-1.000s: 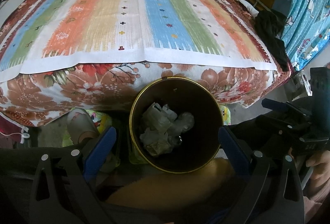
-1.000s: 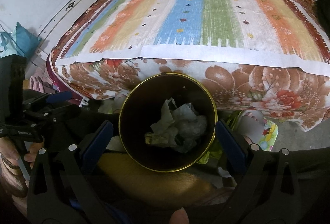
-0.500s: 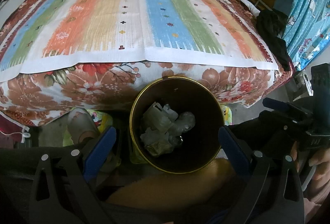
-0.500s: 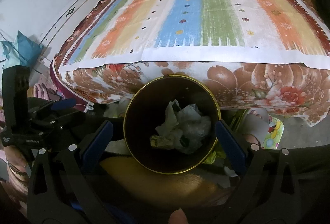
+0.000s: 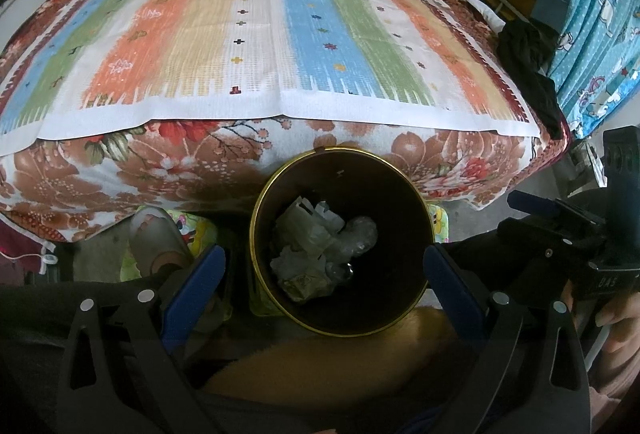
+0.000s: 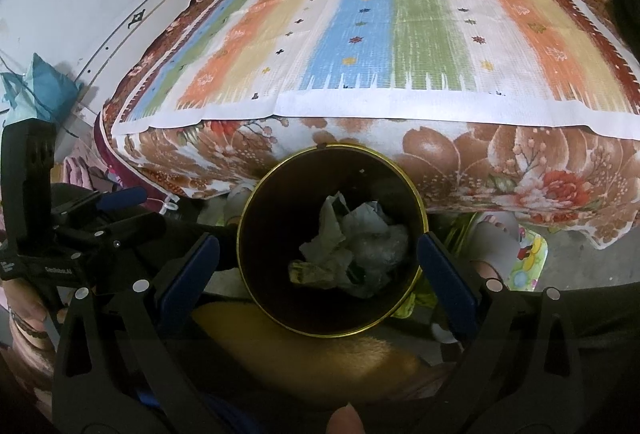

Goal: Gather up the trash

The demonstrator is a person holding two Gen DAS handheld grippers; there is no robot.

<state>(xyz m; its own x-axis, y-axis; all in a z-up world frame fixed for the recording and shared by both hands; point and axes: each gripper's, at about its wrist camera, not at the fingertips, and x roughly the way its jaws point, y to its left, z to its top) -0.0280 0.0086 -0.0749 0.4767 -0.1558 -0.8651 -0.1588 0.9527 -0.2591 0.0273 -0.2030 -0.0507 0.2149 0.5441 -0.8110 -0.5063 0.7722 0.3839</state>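
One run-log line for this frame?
left gripper: open, empty | right gripper: open, empty | bin: holds crumpled trash | striped mat: bare

Small changes only. In the right wrist view the bin and bed slid slightly rightward and the left tongs sit higher at frame left. In the left wrist view the right tongs dropped slightly lower.

trash in bin before bed
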